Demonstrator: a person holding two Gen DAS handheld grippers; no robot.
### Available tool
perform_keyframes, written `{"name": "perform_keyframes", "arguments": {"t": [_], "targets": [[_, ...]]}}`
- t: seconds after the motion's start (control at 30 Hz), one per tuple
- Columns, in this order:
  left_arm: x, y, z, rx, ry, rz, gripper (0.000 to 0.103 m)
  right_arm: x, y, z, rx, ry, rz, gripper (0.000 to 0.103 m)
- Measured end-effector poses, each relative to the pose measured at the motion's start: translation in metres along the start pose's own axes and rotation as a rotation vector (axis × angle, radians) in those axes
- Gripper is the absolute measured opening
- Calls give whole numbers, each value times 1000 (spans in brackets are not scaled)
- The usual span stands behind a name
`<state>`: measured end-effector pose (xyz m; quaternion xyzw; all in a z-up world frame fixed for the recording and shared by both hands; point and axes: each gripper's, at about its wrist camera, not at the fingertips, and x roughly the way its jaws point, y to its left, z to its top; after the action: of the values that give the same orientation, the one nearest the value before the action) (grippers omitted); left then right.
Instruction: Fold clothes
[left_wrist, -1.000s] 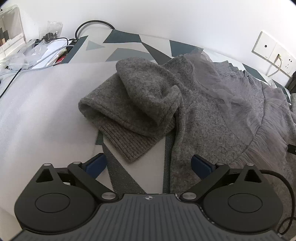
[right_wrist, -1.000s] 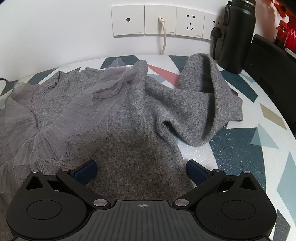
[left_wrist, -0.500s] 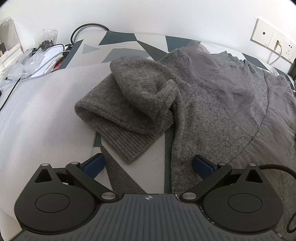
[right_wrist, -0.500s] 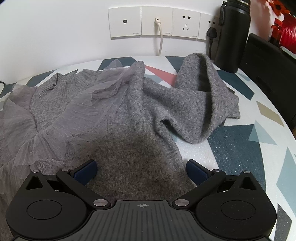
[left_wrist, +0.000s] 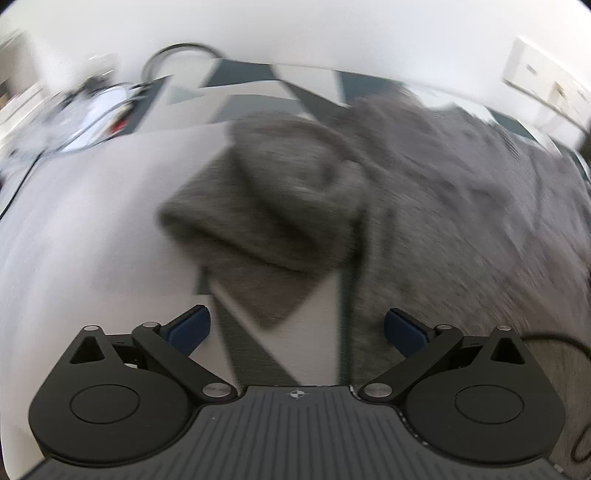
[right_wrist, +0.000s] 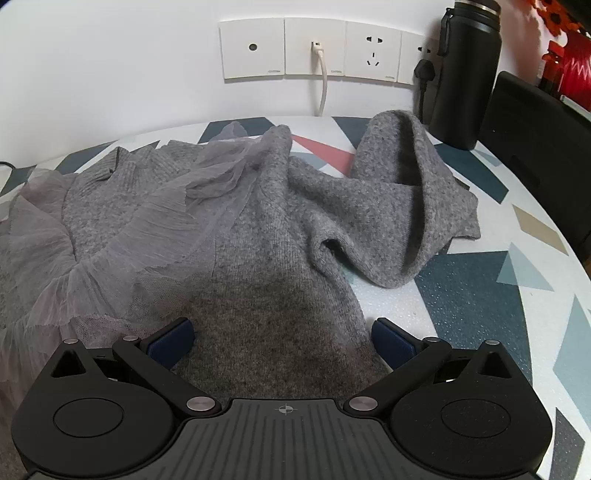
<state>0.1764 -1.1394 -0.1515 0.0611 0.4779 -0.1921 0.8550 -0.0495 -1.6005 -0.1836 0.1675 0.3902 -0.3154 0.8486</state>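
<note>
Item: grey knit sweater (right_wrist: 266, 295) with tulle ruffle (right_wrist: 122, 236), centre frame, unfolded on patterned table (right_wrist: 480, 295). My left gripper (left_wrist: 297, 328) and right gripper (right_wrist: 282, 339): both released, empty. Advice: straighten bunched sleeve (right_wrist: 402, 206), upper right, before folding.

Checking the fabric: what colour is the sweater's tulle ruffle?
Sheer greyish-lilac tulle ruffle, clearest in the right wrist view.

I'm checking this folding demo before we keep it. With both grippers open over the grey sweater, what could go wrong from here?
The thin grey tulle ruffle overlies the grey knit sweater; the open right gripper might pinch only tulle. The left sleeve lies bunched, so the open left gripper could grab several layers. The left view is motion-blurred, so its aim is uncertain.
</note>
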Motion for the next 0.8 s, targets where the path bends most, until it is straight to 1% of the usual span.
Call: {"name": "perform_keyframes", "arguments": {"t": [0.07, 0.1, 0.13, 0.23, 0.4, 0.47, 0.5, 0.57, 0.63, 0.7, 0.8], "targets": [[-5, 14, 1, -72, -28, -39, 89, 0, 0, -1, 0, -5, 0, 102], [-7, 20, 1, -97, -37, -58, 82, 0, 0, -1, 1, -8, -1, 102], [-8, 23, 2, -102, -40, -63, 75, -1, 1, -1, 1, -10, -1, 102], [-9, 25, 3, -80, -41, -57, 67, 0, 1, -2, 4, -15, -4, 102], [-5, 18, 4, -41, -56, -31, 64, 0, 2, -2, 6, -15, -6, 102], [-4, 15, 4, -24, -67, -15, 54, 0, 1, -2, 6, -16, -6, 102], [-3, 12, 5, 2, -73, -2, 41, 0, 1, -2, 6, -17, -5, 102], [-3, 10, 8, 29, -73, -35, 19, -1, 1, -2, 6, -20, -5, 102], [-3, 8, 9, 33, -73, -48, 14, 0, 1, -3, 6, -23, -5, 102], [-3, 7, 9, 30, -76, -44, 11, -1, 1, -3, 5, -23, -4, 102], [-11, 16, 9, -13, -99, 1, 9, -1, 0, -3, 4, -22, -2, 102]]}}
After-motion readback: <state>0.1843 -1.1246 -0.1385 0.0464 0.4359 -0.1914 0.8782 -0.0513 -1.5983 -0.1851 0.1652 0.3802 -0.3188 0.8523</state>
